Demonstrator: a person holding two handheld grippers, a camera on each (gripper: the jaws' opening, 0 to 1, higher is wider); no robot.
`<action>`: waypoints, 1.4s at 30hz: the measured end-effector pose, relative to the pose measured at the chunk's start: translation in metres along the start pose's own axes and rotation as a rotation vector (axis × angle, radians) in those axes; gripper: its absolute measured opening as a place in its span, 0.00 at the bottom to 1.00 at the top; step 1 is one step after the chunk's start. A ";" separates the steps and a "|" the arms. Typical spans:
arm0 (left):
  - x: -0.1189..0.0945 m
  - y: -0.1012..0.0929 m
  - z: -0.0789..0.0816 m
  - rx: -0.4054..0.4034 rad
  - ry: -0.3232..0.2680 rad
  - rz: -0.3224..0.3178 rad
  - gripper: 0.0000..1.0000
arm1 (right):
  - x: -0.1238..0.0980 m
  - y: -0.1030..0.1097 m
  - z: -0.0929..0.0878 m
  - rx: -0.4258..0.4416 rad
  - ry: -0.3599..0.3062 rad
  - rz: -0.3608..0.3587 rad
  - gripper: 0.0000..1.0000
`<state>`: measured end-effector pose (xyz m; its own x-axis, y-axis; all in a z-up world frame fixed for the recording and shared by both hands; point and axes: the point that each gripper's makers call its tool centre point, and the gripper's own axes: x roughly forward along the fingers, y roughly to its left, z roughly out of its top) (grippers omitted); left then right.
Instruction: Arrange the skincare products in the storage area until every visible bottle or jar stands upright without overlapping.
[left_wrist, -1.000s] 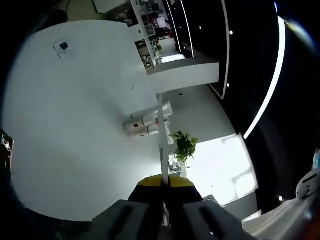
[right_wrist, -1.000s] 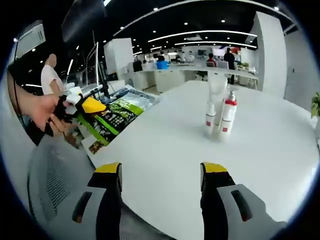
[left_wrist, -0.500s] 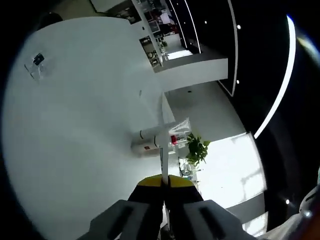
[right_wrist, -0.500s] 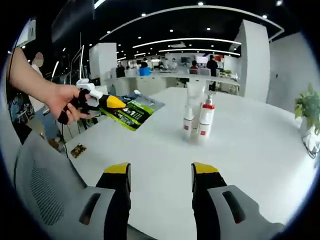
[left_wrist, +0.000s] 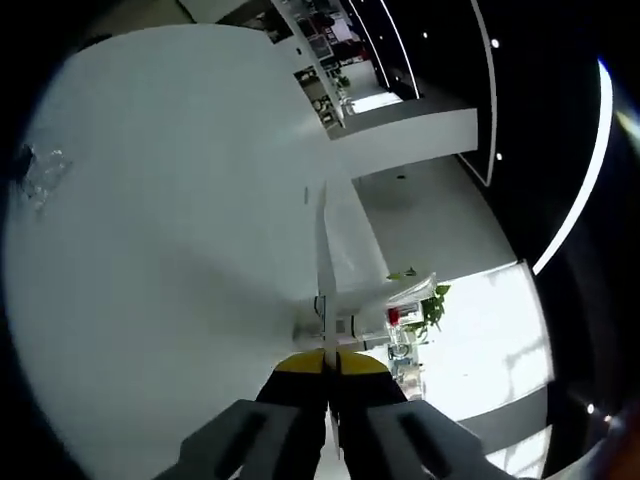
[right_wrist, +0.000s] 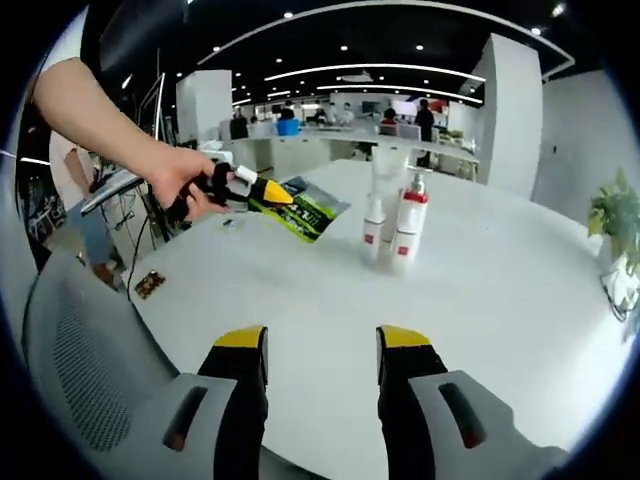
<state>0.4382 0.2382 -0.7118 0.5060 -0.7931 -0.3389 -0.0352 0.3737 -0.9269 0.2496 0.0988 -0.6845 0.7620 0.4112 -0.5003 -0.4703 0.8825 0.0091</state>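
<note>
White table top (right_wrist: 520, 300) is seen in the right gripper view, with three skincare items standing close together on it. A small white bottle (right_wrist: 373, 229) with a red band is seen next to a taller pump bottle (right_wrist: 408, 222) with a red neck, and a clear tall container (right_wrist: 388, 170) is seen just behind them. All three are upright. They are well ahead of the right gripper (right_wrist: 318, 345), a little to the right of the gap between its yellow-tipped jaws. Those jaws are held wide apart and nothing is gripped between them. To the left in this view, the left gripper (right_wrist: 262, 191) is held in a person's hand (right_wrist: 185, 180) above the far left side of the table, well apart from the bottles. A green printed sheet (right_wrist: 308, 206) is seen lying flat on the table just beyond it. In the left gripper view, the left gripper (left_wrist: 330, 362) is seen with its jaws pressed together and nothing held between them. That view is rolled to one side. The bottles (left_wrist: 372, 318) are seen small, just past the jaw tips and a little to the right, with a green plant (left_wrist: 432, 303) beyond them.
</note>
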 end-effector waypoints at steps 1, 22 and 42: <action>0.004 0.002 0.000 0.006 0.006 0.007 0.01 | 0.000 0.000 -0.001 0.000 0.003 -0.002 0.41; 0.051 0.048 -0.012 0.017 0.098 0.149 0.02 | 0.007 0.002 -0.020 0.005 0.098 0.017 0.45; 0.022 0.047 -0.005 0.170 0.049 0.335 0.63 | 0.009 0.013 -0.025 -0.030 0.129 0.067 0.50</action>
<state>0.4435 0.2358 -0.7637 0.4493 -0.6340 -0.6294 -0.0459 0.6872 -0.7250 0.2393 0.1083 -0.7104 0.6655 0.4345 -0.6069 -0.5328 0.8460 0.0214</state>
